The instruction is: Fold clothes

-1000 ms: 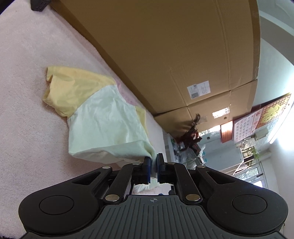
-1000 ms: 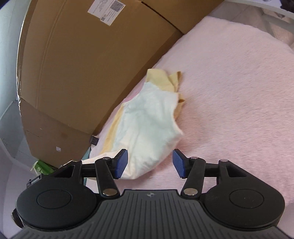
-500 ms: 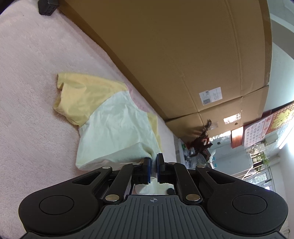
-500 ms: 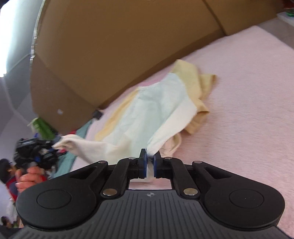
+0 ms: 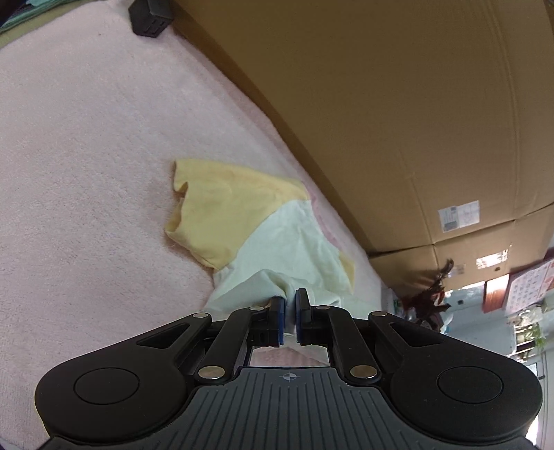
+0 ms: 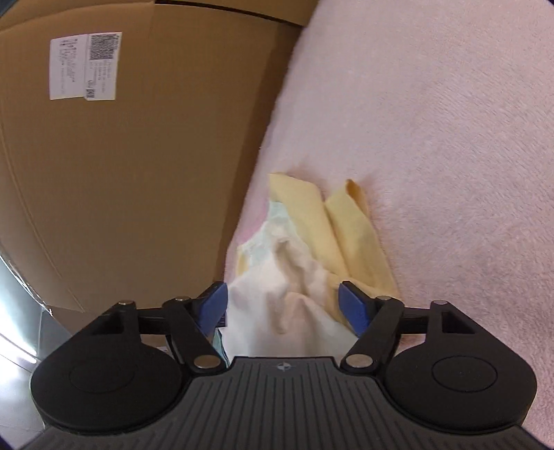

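1. Pink fleece blanket (image 5: 86,166) fills the left wrist view from 7 to 11 o'clock; a small black box (image 5: 149,19) sits at its far edge near 11 o'clock.
2. The yellow-and-white garment (image 5: 235,214) lies crumpled at centre on the blanket, its yellow part toward 10 o'clock and its white part running down to 6 o'clock.
3. The left gripper (image 5: 290,313) has its jaws pressed together, pinching a white fold of the garment.
4. A cardboard box (image 5: 398,121) spans 12 to 3 o'clock, just beside the garment.
5. In the right wrist view the cardboard box (image 6: 138,173) takes 8 to 12 o'clock and the blanket (image 6: 450,138) takes 12 to 4.
6. The right gripper (image 6: 283,306) has its jaws spread wide, with the bunched garment (image 6: 294,277) between its blue pads (image 6: 353,308), yellow folds toward 1 o'clock.
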### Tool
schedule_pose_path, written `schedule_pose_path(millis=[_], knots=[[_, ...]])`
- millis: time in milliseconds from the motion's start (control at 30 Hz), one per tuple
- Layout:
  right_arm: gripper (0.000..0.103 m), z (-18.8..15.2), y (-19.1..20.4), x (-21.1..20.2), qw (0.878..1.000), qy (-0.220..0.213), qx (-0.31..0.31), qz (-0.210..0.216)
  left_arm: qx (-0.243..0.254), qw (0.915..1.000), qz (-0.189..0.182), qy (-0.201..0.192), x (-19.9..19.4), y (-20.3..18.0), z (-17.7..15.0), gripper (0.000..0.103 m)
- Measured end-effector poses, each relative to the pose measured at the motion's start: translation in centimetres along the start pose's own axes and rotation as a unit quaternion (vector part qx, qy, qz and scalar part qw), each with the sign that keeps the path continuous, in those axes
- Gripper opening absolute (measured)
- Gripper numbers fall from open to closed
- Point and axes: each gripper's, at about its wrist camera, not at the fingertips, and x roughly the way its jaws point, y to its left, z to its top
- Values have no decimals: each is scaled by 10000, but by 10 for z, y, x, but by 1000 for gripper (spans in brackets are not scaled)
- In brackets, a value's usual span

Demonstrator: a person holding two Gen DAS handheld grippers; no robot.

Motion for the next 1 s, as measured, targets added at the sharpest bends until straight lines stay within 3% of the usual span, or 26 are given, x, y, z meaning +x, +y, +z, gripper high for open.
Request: schedule_pose_path(millis=[33,67,200,400,667,767,833,1000], knots=[[55,-4,-4,0,10000,36,-89,29,-8,10000,6,7,1,2,1,2],[52,-10,-2,-5,9993,28,-368,-8,-19,10000,14,14,3,4,2,2],[51,-32,3,-36,9906,-136,-1309,-378,-36,10000,50,61,11,9,7,2],[46,-55,-9,-63,9838,-34,-1744,-416,-22,9998,143,116,23,10,16,2],[45,-68,13,-34,9377,81,-3360,-880,47,9996,258,123,30,8,21,2],[43,-69,15,-34,9418,228,-3259,-793,34,9995,283,127,29,9,22,2],[6,-69,16,-33,9443,327,-3190,-735,30,9994,310,144,29,10,22,2],[6,-73,21,-39,9533,559,-2935,-453,165,9994,286,116,16,3,15,2]])
